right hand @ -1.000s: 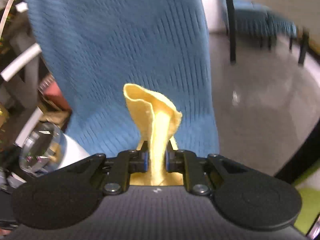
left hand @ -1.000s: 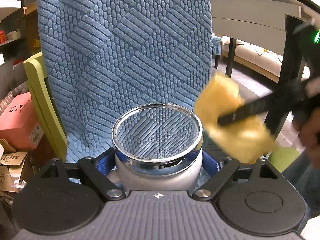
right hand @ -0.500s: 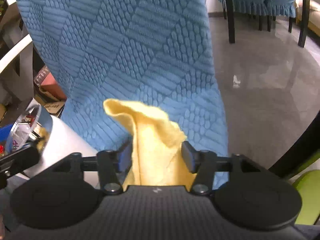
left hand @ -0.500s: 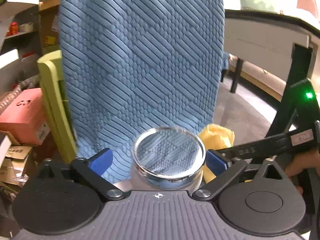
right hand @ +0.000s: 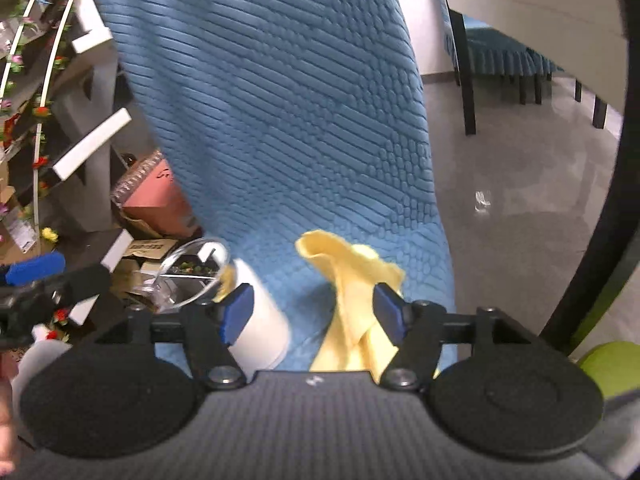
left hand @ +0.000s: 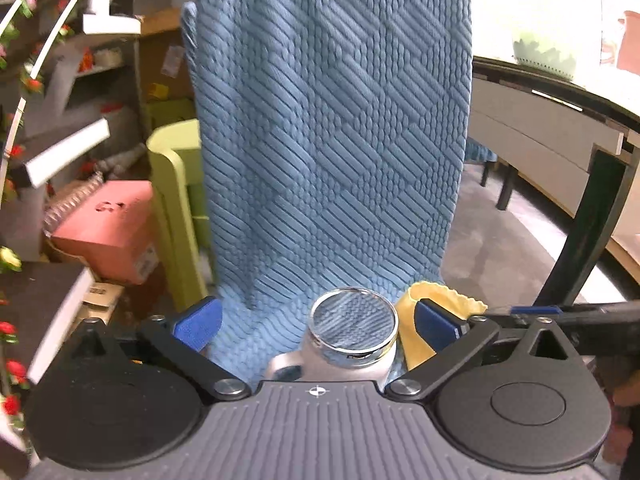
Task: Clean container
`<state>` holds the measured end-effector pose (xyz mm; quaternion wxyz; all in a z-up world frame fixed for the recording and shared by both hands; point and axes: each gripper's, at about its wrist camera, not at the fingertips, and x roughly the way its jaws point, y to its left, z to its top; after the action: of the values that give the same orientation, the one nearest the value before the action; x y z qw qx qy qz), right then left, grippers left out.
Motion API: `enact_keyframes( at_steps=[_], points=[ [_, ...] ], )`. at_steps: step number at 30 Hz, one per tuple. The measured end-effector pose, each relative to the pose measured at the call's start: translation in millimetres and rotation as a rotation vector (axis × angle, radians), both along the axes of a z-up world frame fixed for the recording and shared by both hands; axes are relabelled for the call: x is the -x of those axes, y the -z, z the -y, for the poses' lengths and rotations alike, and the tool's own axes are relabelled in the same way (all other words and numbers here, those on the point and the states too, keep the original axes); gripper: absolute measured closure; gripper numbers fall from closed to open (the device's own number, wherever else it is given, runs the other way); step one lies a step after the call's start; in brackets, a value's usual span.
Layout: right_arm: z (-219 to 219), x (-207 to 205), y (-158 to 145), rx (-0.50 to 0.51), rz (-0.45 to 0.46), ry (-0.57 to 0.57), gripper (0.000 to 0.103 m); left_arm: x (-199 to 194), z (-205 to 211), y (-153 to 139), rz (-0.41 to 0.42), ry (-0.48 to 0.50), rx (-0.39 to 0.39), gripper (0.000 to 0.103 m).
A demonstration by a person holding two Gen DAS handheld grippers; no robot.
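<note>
The container (left hand: 352,340) is a white mug-like vessel with a handle and a shiny metal-rimmed clear lid. It stands on the blue textured chair seat between the fingers of my left gripper (left hand: 318,322), which is open and apart from it. It also shows in the right wrist view (right hand: 256,316) at lower left. A yellow cloth (right hand: 356,304) lies crumpled on the seat between the wide-open fingers of my right gripper (right hand: 316,312), not pinched. The cloth also shows in the left wrist view (left hand: 416,320), right of the container.
The blue-covered chair back (left hand: 332,140) rises close ahead. A yellow-green chair (left hand: 176,208), a pink box (left hand: 104,232) and cluttered shelves with flowers (left hand: 36,80) are at left. A dark table leg (left hand: 592,232) and grey floor (right hand: 520,208) are at right.
My left gripper opened and let go of the container, which now stands on the seat. My right gripper opened and released the yellow cloth onto the seat. Both grippers drew back.
</note>
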<state>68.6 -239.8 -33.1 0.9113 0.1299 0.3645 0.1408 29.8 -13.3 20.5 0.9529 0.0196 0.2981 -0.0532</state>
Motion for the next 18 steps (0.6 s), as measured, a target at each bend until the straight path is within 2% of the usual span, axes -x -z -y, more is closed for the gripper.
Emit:
enact_keyframes(
  at_steps=[6, 10, 14, 18],
  points=[
    [-4, 40, -22, 0.000, 0.033, 0.023, 0.026, 21, -2, -15, 0.004, -0.044, -0.003, 0.000],
    [-6, 54, -26, 0.014, 0.042, 0.033, 0.018, 29, -1, -8, -0.014, -0.055, -0.010, 0.000],
    [-10, 64, -26, 0.036, 0.055, 0.034, 0.014, 39, 0, -1, -0.008, -0.046, 0.002, 0.000],
    [-11, 73, -22, 0.039, 0.055, 0.050, 0.011, 47, 6, 5, -0.017, -0.045, -0.020, 0.000]
  ],
)
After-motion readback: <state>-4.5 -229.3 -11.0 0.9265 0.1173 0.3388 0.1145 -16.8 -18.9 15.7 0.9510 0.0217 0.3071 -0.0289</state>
